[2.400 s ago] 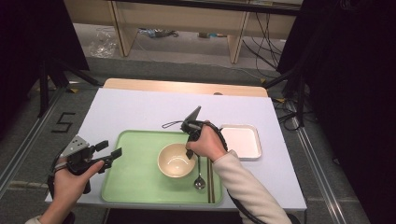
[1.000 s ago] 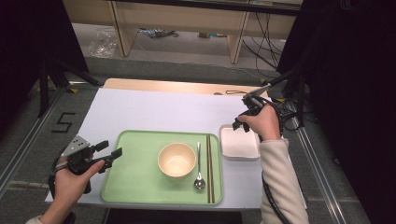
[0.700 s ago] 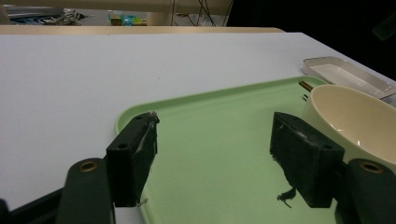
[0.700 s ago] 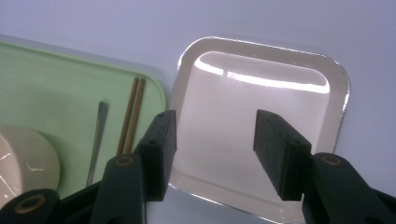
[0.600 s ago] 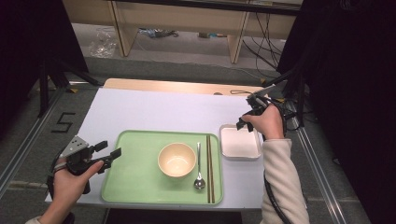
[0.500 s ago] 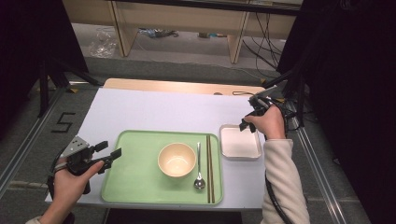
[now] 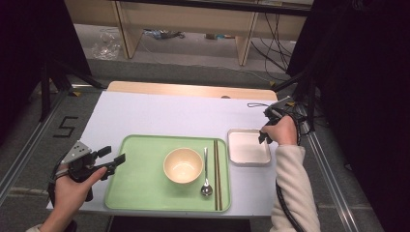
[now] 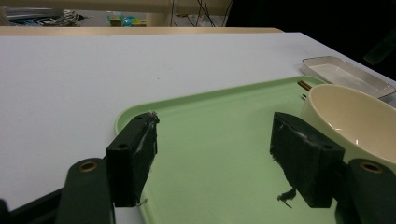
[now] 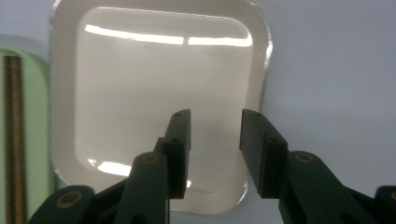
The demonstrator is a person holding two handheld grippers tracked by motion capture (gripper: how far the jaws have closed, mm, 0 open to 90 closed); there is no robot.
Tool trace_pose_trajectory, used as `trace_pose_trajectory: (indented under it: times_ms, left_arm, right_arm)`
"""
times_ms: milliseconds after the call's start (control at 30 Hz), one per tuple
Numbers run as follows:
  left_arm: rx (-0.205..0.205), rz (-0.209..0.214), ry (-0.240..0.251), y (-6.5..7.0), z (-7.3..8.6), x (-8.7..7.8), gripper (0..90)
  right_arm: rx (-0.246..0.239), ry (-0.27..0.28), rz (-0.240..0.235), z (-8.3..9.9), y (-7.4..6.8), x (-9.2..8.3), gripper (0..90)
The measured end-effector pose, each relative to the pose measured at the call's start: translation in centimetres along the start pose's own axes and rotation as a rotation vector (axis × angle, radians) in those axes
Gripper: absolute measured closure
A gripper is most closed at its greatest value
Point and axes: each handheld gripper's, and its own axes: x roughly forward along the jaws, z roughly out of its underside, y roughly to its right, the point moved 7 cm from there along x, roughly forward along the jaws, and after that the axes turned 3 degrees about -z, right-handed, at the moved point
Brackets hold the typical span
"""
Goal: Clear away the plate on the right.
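Surface (image 7: pixel 159 113): white sheet over a wooden top; everything sits toward the person's side.
Tray (image 7: pixel 140 191): green, flat on the surface, carrying a place setting.
Bowl (image 7: pixel 183 165): cream, empty, upright at the tray's middle.
Spoon (image 7: pixel 206 174): just right of the bowl, head toward the person.
Chopsticks (image 7: pixel 217 174): paired along the tray's right edge, beside the spoon; the layout reads as a meal setting, in my judgement.
Dish (image 7: pixel 248 147): white, square, empty, on the surface just right of the tray.
Right gripper (image 9: pixel 215 140): jaws a narrow gap apart, empty, hanging above the dish's right rim; likely lined up to pinch that rim.
Left gripper (image 8: pixel 215 156): jaws wide, empty, low over the tray's left edge, apparently waiting.
Writing: a black "5" (image 7: pixel 65 126) marked on the floor left of the surface; no brands legible.
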Motion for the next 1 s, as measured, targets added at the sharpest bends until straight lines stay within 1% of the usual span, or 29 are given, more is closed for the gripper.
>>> trace_pose_trajectory:
  times_ms: [33, 67, 100, 133, 167, 200, 233, 267, 300, 333, 367, 400, 433, 467, 500, 533, 567, 600, 633, 667, 700, 733, 767, 800, 867, 900, 933, 967, 1000]
  left_arm:
    - [0.008, -0.002, -0.002, 0.0, 0.0, 0.0, 31.8]
    - [0.008, -0.002, -0.004, 0.0, 0.0, 0.1, 31.8]
    - [0.007, 0.003, -0.001, 0.0, 0.0, 0.1, 31.8]
    - [0.007, 0.000, -0.006, 0.0, 0.0, 0.1, 31.8]
    - [0.005, 0.001, -0.005, 0.0, 0.0, 0.2, 31.8]
    - [0.004, 0.001, -0.005, 0.0, 0.0, 0.2, 31.8]
    - [0.004, 0.002, -0.005, 0.0, 0.0, 0.2, 31.8]
    - [0.005, 0.001, -0.005, 0.0, 0.0, 0.2, 31.8]
    - [0.005, 0.003, -0.005, 0.1, 0.0, 0.2, 31.8]
    - [0.004, 0.003, -0.004, 0.1, 0.0, 0.2, 31.8]
    - [0.005, 0.003, -0.005, 0.0, 0.0, 0.2, 31.7]
    - [0.005, 0.003, -0.005, 0.0, 0.0, 0.2, 31.8]
    - [0.005, 0.004, -0.004, 0.1, 0.0, 0.2, 31.7]
    - [0.005, 0.004, -0.004, 0.1, 0.0, 0.2, 31.7]
    - [0.004, 0.004, -0.004, 0.1, 0.0, 0.2, 31.8]
    - [0.005, 0.004, -0.005, 0.0, 0.0, 0.2, 31.8]
    - [0.005, 0.004, -0.006, 0.0, 0.0, 0.2, 31.8]
    - [0.003, 0.005, -0.007, 0.0, 0.0, 0.3, 31.8]
    - [-0.003, 0.003, -0.007, 0.1, 0.0, 0.3, 31.8]
    - [-0.007, 0.001, -0.007, 0.1, 0.0, 0.3, 31.8]
    - [-0.007, 0.001, -0.007, 0.1, 0.0, 0.3, 31.7]
    - [-0.005, 0.001, -0.006, 0.1, 0.0, 0.3, 31.7]
    - [0.005, 0.004, -0.006, 0.1, 0.0, 0.3, 31.7]
    - [0.000, 0.002, -0.008, 0.1, 0.0, 0.3, 31.7]
    - [-0.007, 0.000, -0.007, 0.1, 0.0, 0.3, 31.6]
    - [-0.006, 0.000, -0.007, 0.1, 0.0, 0.3, 31.6]
    - [0.011, 0.003, -0.008, 0.0, 0.0, 0.3, 31.4]
    - [0.012, 0.002, -0.009, 0.1, 0.0, 0.3, 31.1]
    - [0.015, 0.002, -0.008, 0.1, 0.0, 0.3, 30.7]
  right_arm:
    - [0.002, -0.011, 0.027, 0.1, 0.4, 0.1, 64.9]
    - [0.022, -0.026, 0.031, 0.2, 0.6, 0.1, 64.9]
    - [0.027, -0.029, 0.046, 0.2, 1.1, 0.3, 65.2]
    - [0.013, -0.013, 0.032, 0.1, 1.3, 0.5, 65.5]
    - [0.008, -0.018, 0.061, 0.2, 1.8, 0.7, 65.8]
    - [0.049, -0.039, 0.049, 0.2, 1.5, 0.7, 66.7]
    - [0.027, -0.013, 0.048, 0.0, 1.8, 1.0, 68.1]
    - [0.019, -0.018, 0.066, 0.1, 2.1, 1.1, 68.4]
    - [0.017, -0.019, 0.072, 0.1, 2.2, 1.2, 68.5]
    - [0.026, -0.024, 0.063, 0.1, 2.2, 1.5, 68.8]
    - [0.088, -0.043, 0.069, 0.3, 1.8, 1.6, 69.2]
    - [0.064, -0.053, 0.080, 0.4, 2.1, 1.7, 69.3]
    - [0.089, -0.053, 0.084, 0.4, 2.0, 1.9, 69.9]
    - [0.092, -0.062, 0.075, 0.4, 2.0, 2.0, 70.2]
    - [0.052, -0.059, 0.073, 0.4, 2.4, 2.2, 70.7]
    - [0.084, -0.075, 0.070, 0.5, 2.1, 2.3, 71.2]
    - [0.023, -0.049, 0.059, 0.4, 2.6, 2.6, 71.9]
    - [0.008, -0.046, 0.060, 0.3, 2.8, 2.8, 72.9]
    - [0.018, -0.065, 0.048, 0.4, 2.7, 2.8, 73.4]
    - [0.053, -0.060, 0.052, 0.4, 2.5, 2.9, 73.7]
    - [0.059, -0.055, 0.060, 0.4, 2.5, 3.1, 74.1]
    - [0.028, -0.057, 0.048, 0.3, 2.8, 3.3, 74.5]
    - [0.012, -0.055, 0.044, 0.4, 2.9, 3.4, 74.7]
    - [-0.002, -0.045, 0.044, 0.3, 3.1, 3.6, 75.1]
    - [0.060, -0.086, 0.036, 0.6, 2.6, 3.6, 76.0]
    - [0.039, -0.062, 0.031, 0.5, 3.0, 4.0, 76.6]
    - [0.013, -0.058, 0.023, 0.4, 3.2, 4.0, 77.1]
    - [0.022, -0.075, 0.012, 0.5, 3.0, 3.9, 77.1]
    - [0.027, -0.064, 0.014, 0.4, 3.0, 3.9, 78.1]
